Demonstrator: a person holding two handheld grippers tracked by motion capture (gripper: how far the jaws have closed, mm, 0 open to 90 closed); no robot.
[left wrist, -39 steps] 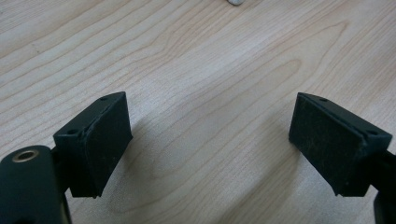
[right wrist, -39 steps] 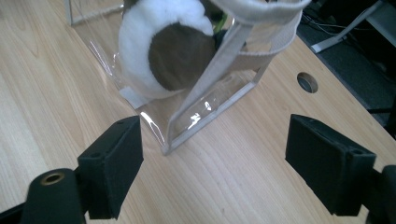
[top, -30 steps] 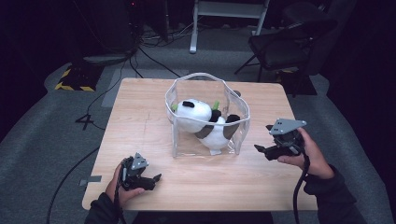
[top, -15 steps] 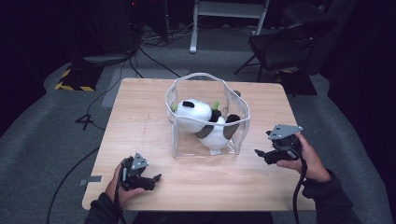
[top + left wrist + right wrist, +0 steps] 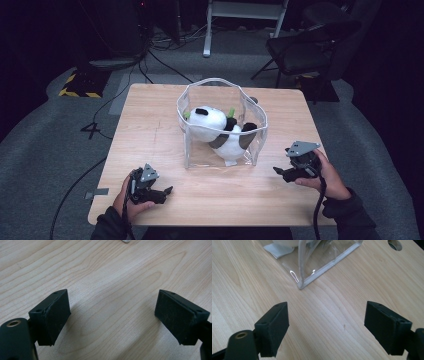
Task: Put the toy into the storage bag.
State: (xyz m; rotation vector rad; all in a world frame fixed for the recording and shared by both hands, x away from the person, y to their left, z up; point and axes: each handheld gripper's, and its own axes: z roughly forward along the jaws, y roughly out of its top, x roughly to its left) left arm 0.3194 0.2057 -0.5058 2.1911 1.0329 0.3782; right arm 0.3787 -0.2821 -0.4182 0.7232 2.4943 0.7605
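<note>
A clear plastic bag (image 5: 222, 125) stands open-topped in the middle of the wooden table (image 5: 150, 135), with a black and white panda plush (image 5: 220, 132) lying inside. My left gripper (image 5: 162, 192) rests low near the table's front left edge, held in a hand, its jaws wide apart over bare wood (image 5: 112, 312). My right gripper (image 5: 280, 172) hovers just right of the bag's near corner (image 5: 300, 286), open with nothing between its pads (image 5: 384, 327). The right gripper view shows the bag's white-edged seam (image 5: 329, 265) ahead of the jaws.
A round hole (image 5: 394, 244) pierces the tabletop beyond the bag. Behind the table stand a dark chair (image 5: 310, 45) and a white metal frame (image 5: 245, 15). Cables (image 5: 150, 55) run over the grey floor, and black-yellow tape (image 5: 77, 92) marks it at left.
My right gripper has sunk toward the tabletop and stays beside the bag. The left gripper, the bag and the panda have not moved.
</note>
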